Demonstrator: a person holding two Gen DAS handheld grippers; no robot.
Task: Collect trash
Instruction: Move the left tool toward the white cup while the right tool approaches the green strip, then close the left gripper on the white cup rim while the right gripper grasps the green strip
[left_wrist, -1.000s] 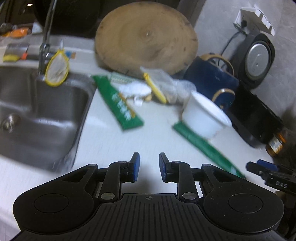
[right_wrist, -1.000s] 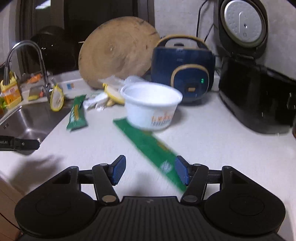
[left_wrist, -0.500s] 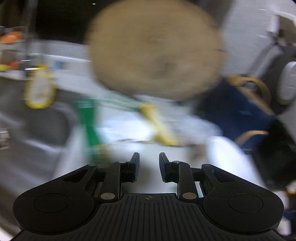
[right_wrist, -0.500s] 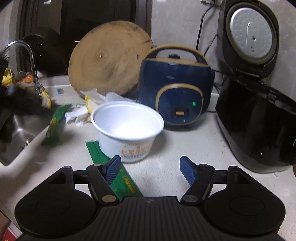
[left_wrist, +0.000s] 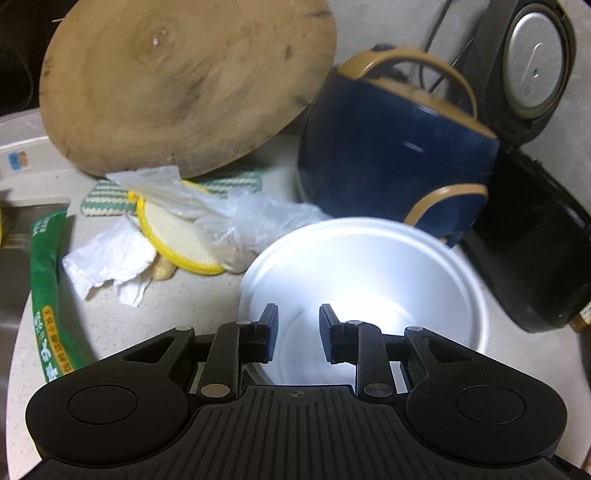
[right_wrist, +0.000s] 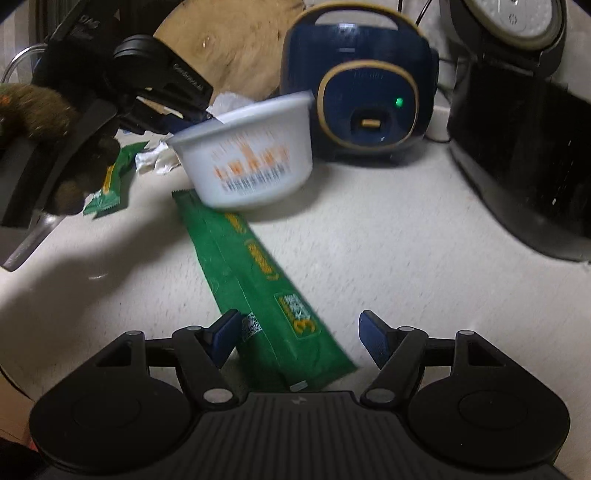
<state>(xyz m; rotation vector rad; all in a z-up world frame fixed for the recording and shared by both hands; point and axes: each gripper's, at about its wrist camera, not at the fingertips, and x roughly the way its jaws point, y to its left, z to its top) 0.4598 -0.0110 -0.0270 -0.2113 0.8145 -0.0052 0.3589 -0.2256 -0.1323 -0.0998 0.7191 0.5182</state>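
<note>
Left gripper jaws opening at white bowl rim, right gripper jaws released astride green wrapper, print unreadable

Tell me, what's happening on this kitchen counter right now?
A person with two handheld grippers is clearing trash. The left gripper is at the near rim of the white disposable bowl, its jaws opening. The bowl looks tilted. The right gripper is open over the long green wrapper on the counter, not gripping it.

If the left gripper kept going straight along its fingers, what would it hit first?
Most likely the white bowl: the left gripper, its jaws opening with nothing between them, points into the bowl's mouth. Depth is unclear.
</note>
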